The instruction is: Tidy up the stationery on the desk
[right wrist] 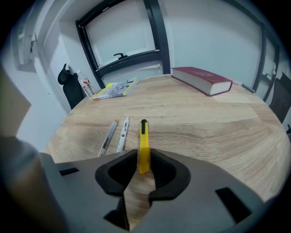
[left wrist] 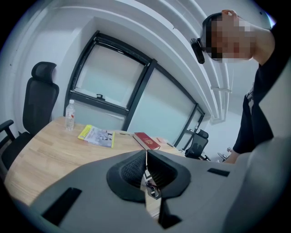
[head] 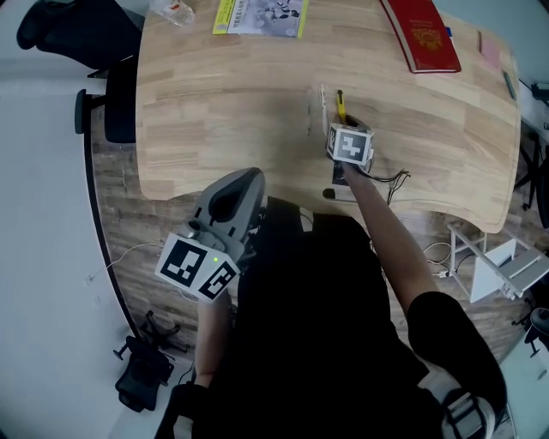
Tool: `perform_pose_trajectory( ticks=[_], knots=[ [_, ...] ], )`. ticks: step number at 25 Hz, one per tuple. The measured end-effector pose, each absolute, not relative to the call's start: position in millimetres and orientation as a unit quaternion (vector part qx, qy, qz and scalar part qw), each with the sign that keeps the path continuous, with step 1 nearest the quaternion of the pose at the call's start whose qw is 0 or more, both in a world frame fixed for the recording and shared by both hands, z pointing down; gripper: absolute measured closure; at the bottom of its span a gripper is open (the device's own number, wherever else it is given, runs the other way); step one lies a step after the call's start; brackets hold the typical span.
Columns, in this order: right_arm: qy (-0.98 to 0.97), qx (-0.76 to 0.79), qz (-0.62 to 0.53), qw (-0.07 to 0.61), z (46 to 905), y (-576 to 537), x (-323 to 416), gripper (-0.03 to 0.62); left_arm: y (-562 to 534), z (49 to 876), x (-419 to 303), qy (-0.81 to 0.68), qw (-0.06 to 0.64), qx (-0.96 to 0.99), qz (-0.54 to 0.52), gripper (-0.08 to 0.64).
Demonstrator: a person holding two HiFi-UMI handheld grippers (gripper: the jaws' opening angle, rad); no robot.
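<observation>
A yellow utility knife (right wrist: 143, 141) lies flat on the wooden desk (head: 223, 111), pointing away from me. My right gripper (right wrist: 143, 157) stands over its near end, with the knife between the jaws and a thin gap on each side, so the gripper is open. In the head view the knife (head: 340, 105) pokes out beyond the right gripper (head: 343, 123). Two pale pens (right wrist: 108, 136) (right wrist: 122, 134) lie just left of the knife. My left gripper (head: 244, 176) hangs off the desk's near edge, shut and empty (left wrist: 146, 157).
A red book (head: 422, 34) lies at the far right of the desk, with pink notes (head: 490, 51) beyond it. A yellow-edged magazine (head: 260, 15) and a water bottle (head: 174, 10) sit at the far edge. A black chair (head: 111, 94) stands at the left end.
</observation>
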State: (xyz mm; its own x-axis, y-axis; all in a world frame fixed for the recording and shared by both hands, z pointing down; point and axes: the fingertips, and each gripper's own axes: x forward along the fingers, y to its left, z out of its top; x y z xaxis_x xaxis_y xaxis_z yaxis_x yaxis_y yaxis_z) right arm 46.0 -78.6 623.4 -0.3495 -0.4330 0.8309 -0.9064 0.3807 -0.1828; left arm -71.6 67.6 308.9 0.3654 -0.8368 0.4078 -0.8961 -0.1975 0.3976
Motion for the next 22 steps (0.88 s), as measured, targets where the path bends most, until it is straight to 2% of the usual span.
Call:
perform_pose_trajectory(
  ticks=[2,10,19,22],
  knots=[
    [-0.754,0.441,0.336,0.352,618,-78,46,0.471,69,309,-73,-0.563,0.292,0.771,0.052,0.522],
    [-0.773,0.444,0.329,0.312,586,-79,61,0.476,80,311,-81,-0.570,0.289,0.766,0.066,0.522],
    [-0.796,0.480,0.282,0.239,510,-72,102,0.570,107,316,-87,-0.572,0.282,0.766,0.073,0.522],
    [-0.815,0.461,0.279,0.211,486,-48,107,0.572,118,309,-89,-0.558,0.275,0.780,0.068,0.522]
  ],
)
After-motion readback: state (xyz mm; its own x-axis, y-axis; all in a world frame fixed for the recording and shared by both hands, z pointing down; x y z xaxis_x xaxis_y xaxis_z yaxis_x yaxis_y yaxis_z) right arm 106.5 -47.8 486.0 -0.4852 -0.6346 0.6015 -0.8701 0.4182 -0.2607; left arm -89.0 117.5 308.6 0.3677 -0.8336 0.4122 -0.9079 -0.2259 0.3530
